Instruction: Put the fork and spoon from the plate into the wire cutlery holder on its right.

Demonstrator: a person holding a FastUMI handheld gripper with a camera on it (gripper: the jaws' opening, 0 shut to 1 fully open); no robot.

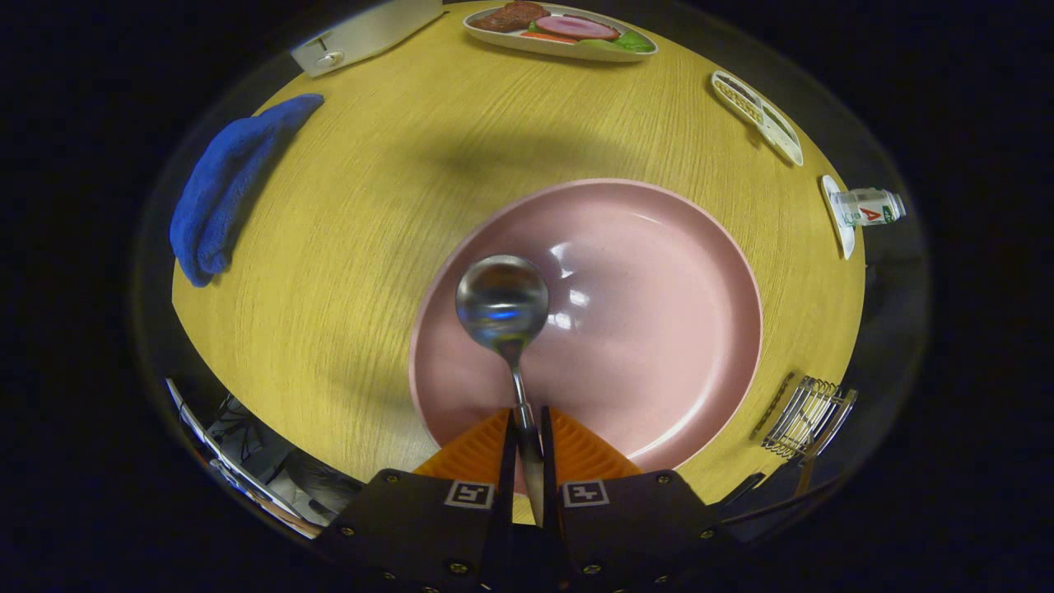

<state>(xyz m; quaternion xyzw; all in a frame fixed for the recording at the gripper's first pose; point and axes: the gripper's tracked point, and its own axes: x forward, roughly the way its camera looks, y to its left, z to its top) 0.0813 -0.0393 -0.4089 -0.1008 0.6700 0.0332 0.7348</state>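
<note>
Spoon [504,309] is the task's thing in hand here: in the gripper view its bowl hangs above the pink plate [659,280], over the plate's 9 o'clock side, and its thin handle runs back toward 6 o'clock into the claw [527,428]. The claw's 2 fingers are drawn together on that handle, one pressing from each side, so the spoon is clamped near its tail end with the whole bowl sticking out ahead.

No fork shows on the plate. Something long, perhaps a handle, leans at the wire cutlery holder [807,416], which stands on the wooden bench [362,247] at about 4 o'clock from the plate, just off its rim; I cannot tell what it is.

Risks, as I judge them:
- The grip is far back on a slim, smooth handle, so the heavy bowl could swing or droop during the carry toward 4 o'clock, and the spoon may pivot or slip out.
- The holder is light wire; a spoon arriving tilted could catch its top rim or a gap in the wire and tip it.
- Letting go too high would let the spoon bounce out.

Well apart at 10 o'clock lies a blue cloth [226,198], and at 12 o'clock a tray of toy food [560,31]; neither is in the way.
</note>
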